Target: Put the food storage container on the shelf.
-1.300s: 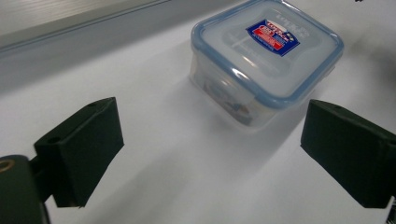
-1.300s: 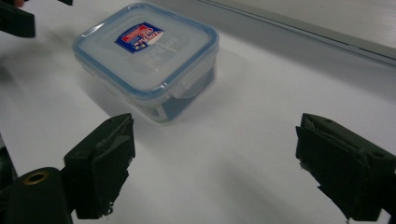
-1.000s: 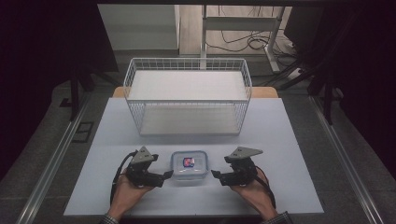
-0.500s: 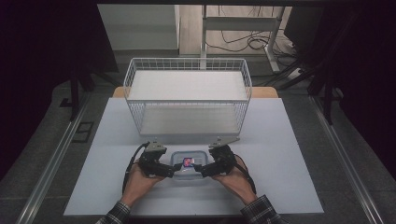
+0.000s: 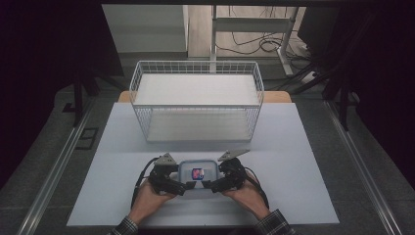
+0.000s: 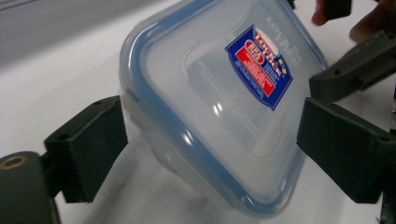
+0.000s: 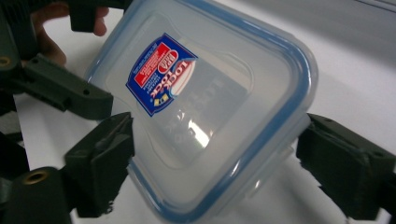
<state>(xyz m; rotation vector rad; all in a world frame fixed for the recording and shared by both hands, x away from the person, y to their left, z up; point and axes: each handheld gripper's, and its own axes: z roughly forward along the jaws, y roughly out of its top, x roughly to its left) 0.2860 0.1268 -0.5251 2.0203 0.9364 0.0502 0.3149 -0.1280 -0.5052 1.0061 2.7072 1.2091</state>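
The lidded plastic container is sitting on the white table near its front edge, directly between both grippers, long axis running from one to the other. The left gripper and right gripper are straddling opposite corners, jaws spread wide (having just closed slightly), pads seemingly not yet pressing.

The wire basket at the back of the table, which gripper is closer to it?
Neither clearly. The left gripper and the right gripper sit side by side at the near corners of the plastic container, both about equally far in front of the wire basket.
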